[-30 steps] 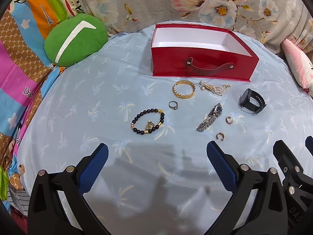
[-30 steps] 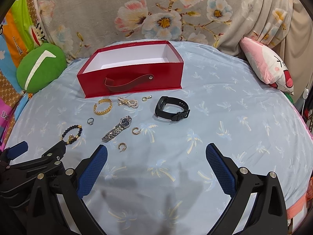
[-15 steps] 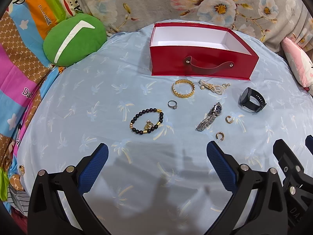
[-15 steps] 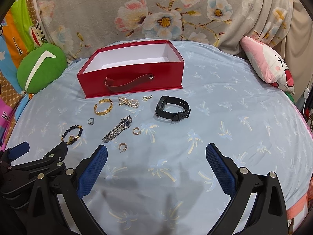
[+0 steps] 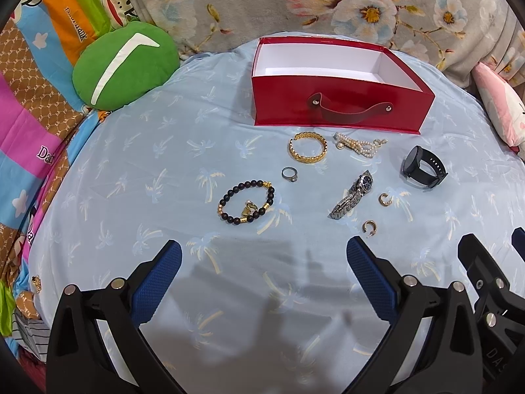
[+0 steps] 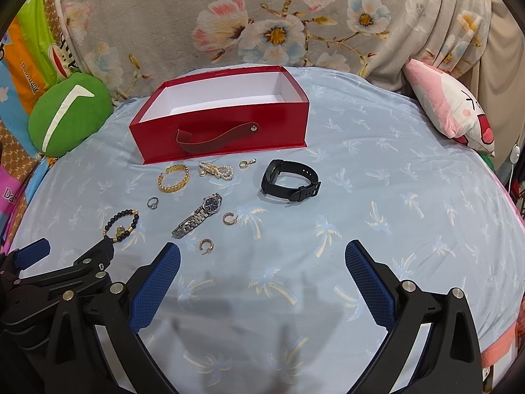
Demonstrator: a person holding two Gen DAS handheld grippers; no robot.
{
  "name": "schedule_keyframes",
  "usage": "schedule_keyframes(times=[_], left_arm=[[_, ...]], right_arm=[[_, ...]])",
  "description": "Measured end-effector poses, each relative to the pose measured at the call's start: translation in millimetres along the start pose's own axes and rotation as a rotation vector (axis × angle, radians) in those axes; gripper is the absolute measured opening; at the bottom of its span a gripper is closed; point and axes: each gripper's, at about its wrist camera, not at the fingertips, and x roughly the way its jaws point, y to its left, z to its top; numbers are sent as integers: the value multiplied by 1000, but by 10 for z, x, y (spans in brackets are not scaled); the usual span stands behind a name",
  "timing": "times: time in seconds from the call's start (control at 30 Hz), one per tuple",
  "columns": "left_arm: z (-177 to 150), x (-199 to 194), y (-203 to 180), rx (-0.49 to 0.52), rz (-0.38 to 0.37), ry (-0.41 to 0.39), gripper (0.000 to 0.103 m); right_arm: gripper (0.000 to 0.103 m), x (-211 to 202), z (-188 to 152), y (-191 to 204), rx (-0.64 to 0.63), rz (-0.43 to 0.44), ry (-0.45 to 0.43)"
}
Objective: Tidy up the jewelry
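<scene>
An open red box [image 5: 341,111] [image 6: 223,131] with a white inside stands empty at the back of the blue bedsheet. In front of it lie a gold bangle [image 5: 307,147], a pearl piece [image 5: 357,142], a silver ring [image 5: 290,174], a black bead bracelet [image 5: 246,202], a silver watch [image 5: 352,193], two gold hoop earrings [image 5: 384,198] [image 5: 369,227] and a black smartwatch [image 5: 424,167] [image 6: 290,180]. My left gripper [image 5: 264,262] is open and empty, short of the bead bracelet. My right gripper [image 6: 262,264] is open and empty, short of the smartwatch.
A green round cushion [image 5: 124,65] lies at the back left and a pink plush pillow [image 6: 449,105] at the back right. A floral blanket [image 6: 262,16] rises behind the box. A colourful quilt [image 5: 29,115] borders the left edge.
Both grippers have crept slightly forward and stay open. The jewelry and the box have not moved.
</scene>
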Motion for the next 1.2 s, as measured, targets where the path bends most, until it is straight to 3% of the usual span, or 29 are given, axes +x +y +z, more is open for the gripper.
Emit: schedule_keyframes(times=[0.73,1.2], left_arm=[[35,460,303,-105,24,86,98],[339,986,207,-81,24,121,98]], right_arm=[[98,319,30,-134,36,13,67],[98,886,465,-125,29,8,55]])
